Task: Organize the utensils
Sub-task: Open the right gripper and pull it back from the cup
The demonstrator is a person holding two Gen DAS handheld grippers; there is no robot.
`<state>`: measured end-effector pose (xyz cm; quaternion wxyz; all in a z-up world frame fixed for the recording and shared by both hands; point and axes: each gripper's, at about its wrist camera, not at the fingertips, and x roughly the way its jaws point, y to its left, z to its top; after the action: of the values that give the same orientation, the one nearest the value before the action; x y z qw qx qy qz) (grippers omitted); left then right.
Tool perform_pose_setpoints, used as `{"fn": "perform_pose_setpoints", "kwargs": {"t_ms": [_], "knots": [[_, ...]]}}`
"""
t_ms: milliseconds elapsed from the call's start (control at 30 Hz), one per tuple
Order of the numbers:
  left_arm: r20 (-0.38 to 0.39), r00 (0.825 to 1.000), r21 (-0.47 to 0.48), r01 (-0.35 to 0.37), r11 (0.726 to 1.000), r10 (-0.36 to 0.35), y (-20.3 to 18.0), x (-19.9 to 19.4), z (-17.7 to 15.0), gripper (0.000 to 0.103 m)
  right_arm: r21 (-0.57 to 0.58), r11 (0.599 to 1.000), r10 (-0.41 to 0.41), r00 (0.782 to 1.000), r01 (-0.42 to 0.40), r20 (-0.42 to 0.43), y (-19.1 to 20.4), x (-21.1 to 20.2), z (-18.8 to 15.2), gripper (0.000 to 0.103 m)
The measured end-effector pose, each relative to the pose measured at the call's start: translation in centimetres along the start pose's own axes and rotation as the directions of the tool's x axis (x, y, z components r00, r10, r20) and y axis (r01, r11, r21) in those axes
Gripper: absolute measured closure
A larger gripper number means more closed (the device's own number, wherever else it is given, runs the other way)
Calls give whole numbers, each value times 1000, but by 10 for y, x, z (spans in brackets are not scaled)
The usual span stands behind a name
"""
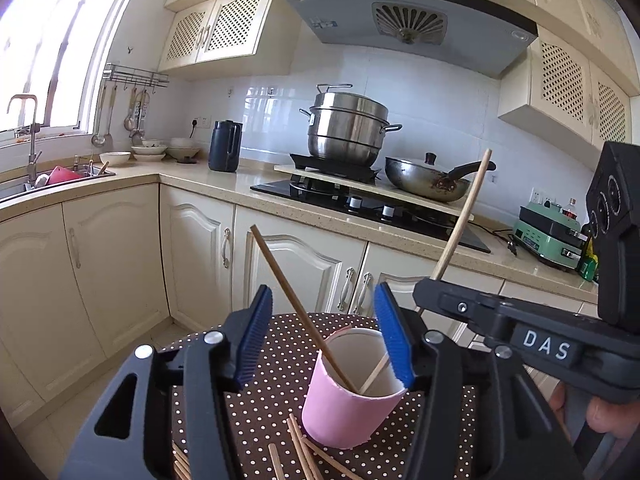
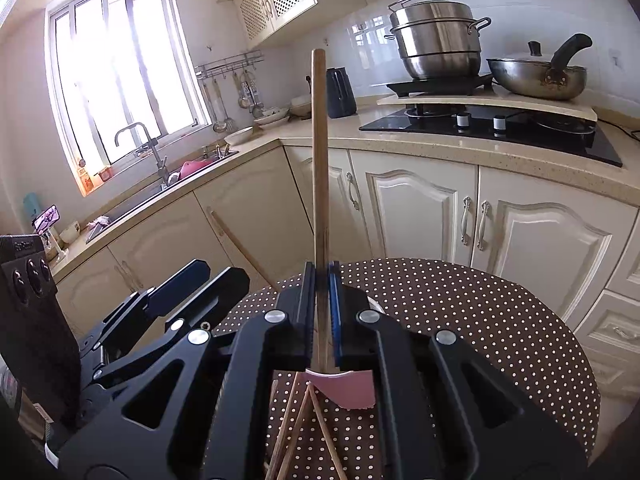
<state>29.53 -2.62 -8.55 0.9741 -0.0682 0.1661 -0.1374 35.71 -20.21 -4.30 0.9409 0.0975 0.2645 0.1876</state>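
A pink cup [image 1: 348, 408] stands on the round polka-dot table [image 1: 280, 360]. One chopstick [image 1: 300, 308] leans inside it. My left gripper [image 1: 324, 332] is open, its blue pads on either side of the cup's far rim, empty. My right gripper [image 2: 322, 276] is shut on a second chopstick [image 2: 320, 152], held upright with its lower end in the cup [image 2: 352, 392]; it shows in the left wrist view [image 1: 460, 216] above the right gripper's body [image 1: 500, 320]. Several loose chopsticks [image 1: 304, 452] lie on the table in front of the cup, also in the right wrist view [image 2: 296, 428].
The table [image 2: 480, 320] stands in front of cream kitchen cabinets [image 1: 120, 240]. On the counter behind are a hob [image 1: 360, 204] with a steel steamer pot [image 1: 348, 128] and a wok [image 1: 428, 180], a dark kettle [image 1: 225, 146], bowls and a sink [image 1: 48, 180] at left.
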Motion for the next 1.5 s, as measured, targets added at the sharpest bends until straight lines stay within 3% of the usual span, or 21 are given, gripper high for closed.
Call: {"fn": "perform_pose_setpoints", "kwargs": {"t_ms": [67,133,200,333,933,1100,1300,1433,1500], "knots": [[2,1000,3,-17,1000,17,2,-4,0,48,1,1000,-4,1000,4,0,1,0,0,85],[20,999,0,-42,999,42,5,-11,1,48,6,1000,-21,1000,21,11,1,-3,0,63],[19,998,-19,-52,998,52,8,-15,3,47,15,1000,-23,999,22,29,0,-8,0,54],[11,998,-45,-60,997,61,16,-25,5,45,15,1000,-22,999,22,39,2,-16,-1,52],[-5,992,-2,-122,992,122,15,-90,-2,41,-21,999,-38,996,39,83,21,-75,-15,47],[-63,990,7,-129,992,129,16,-99,-15,41,-37,999,-38,998,40,49,24,-82,-30,47],[-142,986,20,-88,996,90,16,-103,-33,41,-21,999,-43,999,42,-33,13,-78,-56,47],[-221,972,-1,-77,997,75,21,-94,-47,41,-13,999,-48,994,47,-98,6,-72,-73,47],[-281,957,-13,-76,997,69,25,-85,-55,41,-12,999,-51,990,50,-128,3,-67,-80,47]]}}
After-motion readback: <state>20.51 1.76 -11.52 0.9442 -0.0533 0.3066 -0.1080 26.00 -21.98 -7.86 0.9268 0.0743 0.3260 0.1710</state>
